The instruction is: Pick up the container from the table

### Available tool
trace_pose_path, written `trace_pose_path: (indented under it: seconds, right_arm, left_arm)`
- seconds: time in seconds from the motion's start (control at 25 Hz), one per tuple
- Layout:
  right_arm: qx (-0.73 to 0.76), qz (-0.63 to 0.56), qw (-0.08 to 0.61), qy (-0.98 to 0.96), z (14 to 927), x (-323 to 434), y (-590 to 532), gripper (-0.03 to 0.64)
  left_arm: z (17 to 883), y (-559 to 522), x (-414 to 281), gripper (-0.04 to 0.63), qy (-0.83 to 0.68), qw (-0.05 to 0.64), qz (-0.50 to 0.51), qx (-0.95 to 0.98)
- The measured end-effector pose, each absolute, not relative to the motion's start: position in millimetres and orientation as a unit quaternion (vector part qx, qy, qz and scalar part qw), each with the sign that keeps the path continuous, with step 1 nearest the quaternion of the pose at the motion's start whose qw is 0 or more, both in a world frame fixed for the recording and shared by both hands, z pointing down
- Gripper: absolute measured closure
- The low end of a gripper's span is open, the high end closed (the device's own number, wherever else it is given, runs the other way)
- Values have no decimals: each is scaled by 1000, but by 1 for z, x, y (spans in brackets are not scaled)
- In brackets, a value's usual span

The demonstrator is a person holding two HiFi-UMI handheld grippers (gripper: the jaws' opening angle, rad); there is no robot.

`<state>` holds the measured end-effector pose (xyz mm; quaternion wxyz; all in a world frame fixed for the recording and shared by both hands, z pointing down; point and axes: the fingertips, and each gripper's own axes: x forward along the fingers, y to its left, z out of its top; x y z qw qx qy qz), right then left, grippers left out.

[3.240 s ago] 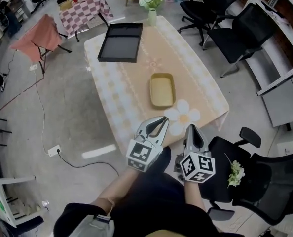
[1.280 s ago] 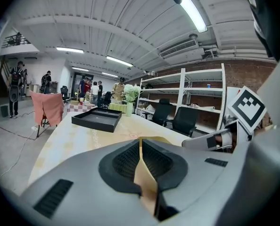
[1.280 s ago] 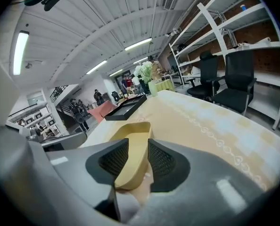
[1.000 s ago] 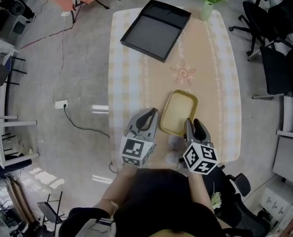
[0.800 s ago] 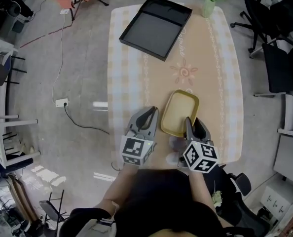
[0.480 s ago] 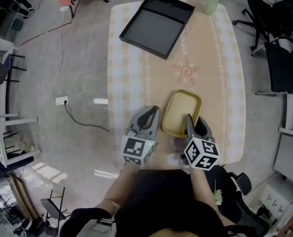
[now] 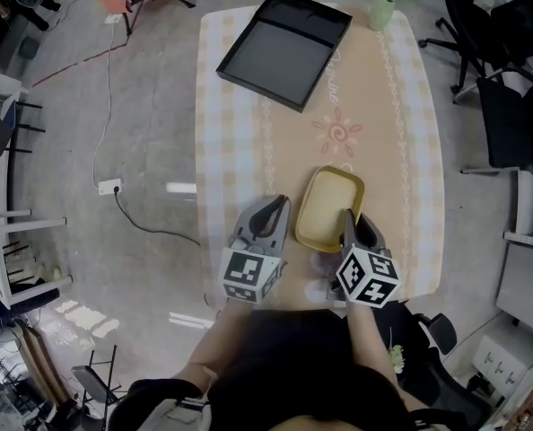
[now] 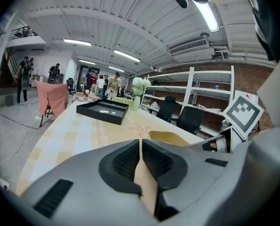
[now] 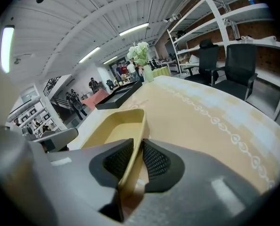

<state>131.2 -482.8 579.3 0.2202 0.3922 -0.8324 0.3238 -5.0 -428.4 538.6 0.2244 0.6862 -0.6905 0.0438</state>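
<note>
1. At the near end of the table [image 7: 401, 133], close to the person's edge, lies the yellow container [image 7: 327, 206], a shallow, empty oblong dish whose long sides run away from the person
2. Its near right corner is where the right gripper [image 7: 349, 218] has hold of it. The jaws have just been closing, and the right gripper view shows the container's thin wall pinched between the two ribbed pads, one pad inside the dish and one outside
3. Just left of the container, not touching it, the left gripper [image 7: 275, 206] hovers over the tablecloth. Its jaws are pressed together at the tips with nothing between them, and only the cloth shows through the slit below
4. Both grippers point away from the person and slope downward, their marker cubes facing up toward the head camera
5. Farther along the table a black tray [image 7: 284, 48] sits at an angle near the left edge, well apart from the container
6. At the far end stands a pale vase of white flowers [image 7: 380, 7]
7. Black office chairs [image 7: 509, 106] stand on the floor to the right of the table
</note>
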Motion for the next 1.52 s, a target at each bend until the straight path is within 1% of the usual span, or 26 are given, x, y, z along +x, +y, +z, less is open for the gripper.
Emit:
trace_pose_path:
  seconds: [0.08,0.2,0.8,1.52]
  right_arm:
    - [395,320,222,-832,579,132,-484,559]
    - [401,314,229,-830,580,133,-484,589]
    - [407,303,212,-835,564,126,-469,594]
    - [422,266,144,-855,504,133,-451,600]
  left_arm:
    - [537,-428,-6,569,-691,223,42,686]
    - [534,-425,-7,569,-691,220,40,687]
    - [519,-399,-7,569,-688,207,31,695]
    - [488,-367,7,569,-672,173,17,720]
